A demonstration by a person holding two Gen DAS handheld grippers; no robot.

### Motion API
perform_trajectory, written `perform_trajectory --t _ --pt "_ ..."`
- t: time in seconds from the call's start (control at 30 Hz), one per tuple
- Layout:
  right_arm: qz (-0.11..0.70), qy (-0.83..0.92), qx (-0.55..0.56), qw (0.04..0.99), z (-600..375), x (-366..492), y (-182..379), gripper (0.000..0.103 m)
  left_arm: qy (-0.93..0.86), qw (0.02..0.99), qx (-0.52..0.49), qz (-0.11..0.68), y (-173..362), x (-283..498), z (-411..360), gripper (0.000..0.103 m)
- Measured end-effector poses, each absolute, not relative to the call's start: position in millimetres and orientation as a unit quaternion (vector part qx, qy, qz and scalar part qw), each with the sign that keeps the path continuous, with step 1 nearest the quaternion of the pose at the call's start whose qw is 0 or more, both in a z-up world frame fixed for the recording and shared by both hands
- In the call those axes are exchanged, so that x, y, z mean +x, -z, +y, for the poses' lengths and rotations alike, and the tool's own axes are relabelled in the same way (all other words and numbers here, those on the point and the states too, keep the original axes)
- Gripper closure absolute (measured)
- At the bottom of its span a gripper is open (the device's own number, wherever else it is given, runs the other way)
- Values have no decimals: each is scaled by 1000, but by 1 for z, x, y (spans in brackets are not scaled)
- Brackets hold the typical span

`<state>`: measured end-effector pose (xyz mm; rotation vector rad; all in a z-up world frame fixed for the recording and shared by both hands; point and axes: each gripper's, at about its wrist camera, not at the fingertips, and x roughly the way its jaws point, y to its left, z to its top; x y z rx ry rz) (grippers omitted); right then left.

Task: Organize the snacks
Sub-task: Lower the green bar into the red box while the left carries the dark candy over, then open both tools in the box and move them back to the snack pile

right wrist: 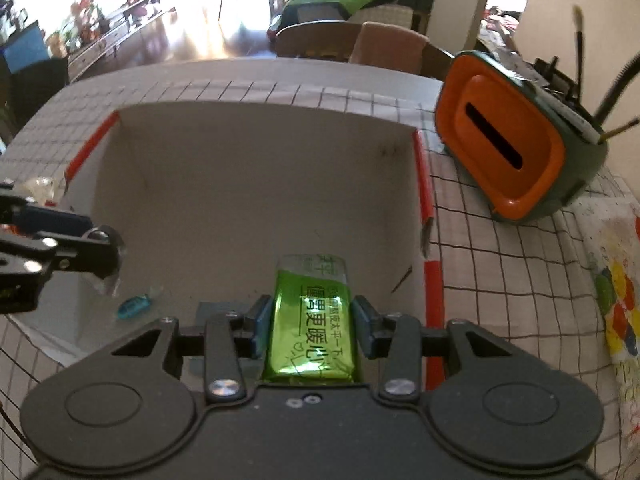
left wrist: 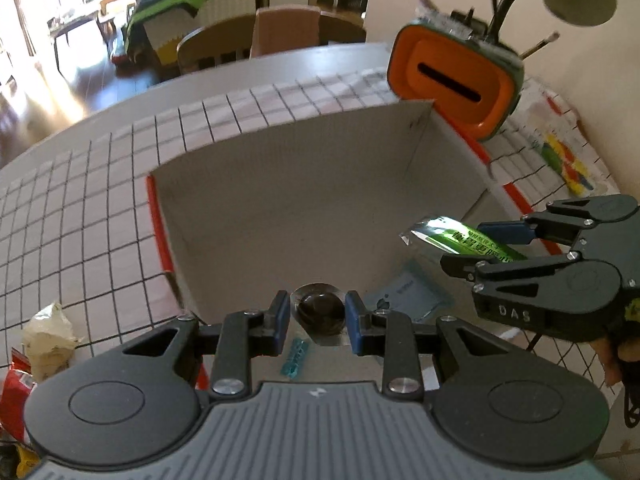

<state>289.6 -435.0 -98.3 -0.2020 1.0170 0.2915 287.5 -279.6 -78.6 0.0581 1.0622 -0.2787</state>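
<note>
- Right now my right gripper [right wrist: 312, 330] clamps a green packet [right wrist: 312, 320], pads against its two long sides; it fills the lower middle of the right view, over the near part of the box [right wrist: 256, 168].
- My left gripper [left wrist: 318, 322] looks closed on a dark round sweet [left wrist: 320, 314] in clear wrap, at the lower middle of the left view, above the box floor. The pads seem to touch its sides, though the blur leaves a little doubt.
- Already on the box floor: a small blue candy [right wrist: 134, 306] toward the lower left of the right view, and a pale flat sachet [left wrist: 404, 296] right of centre in the left view.
- Risks as I judge them: the packet is glossy foil held only by its edges, so it could slide out or swing before I release. The round sweet could roll when dropped. Both grippers crowd the same near end of the box, so they could knock together, or a finger could catch the thin box wall.
- The packet's long axis runs along the gripper's fingers, lower edge to centre in the right view, with its crimped clear end leading, pointing into the box.
- In the left view it slants toward the upper left.
</note>
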Motion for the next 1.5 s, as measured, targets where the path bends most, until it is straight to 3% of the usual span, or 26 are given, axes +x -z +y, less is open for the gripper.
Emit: perform_trajectory --t 0.47,0.87,1.07,1.27,1.4,1.5 --pt "509 -166 -109 838 -417 295 117 61 126 799 60 585 119 316 -296 73" --pt "499 -170 -73 846 -424 291 96 59 136 807 48 573 112 307 -286 72" --pt "469 -179 -50 863 -426 276 72 38 142 824 36 547 92 291 -278 62" --pt "441 -186 -38 877 -424 260 48 35 149 848 38 508 65 265 -268 60" --pt "420 -191 -34 886 -419 248 33 22 148 861 31 486 51 249 -254 58" --pt "409 -199 -28 890 -412 240 24 21 142 872 25 467 38 237 -243 56"
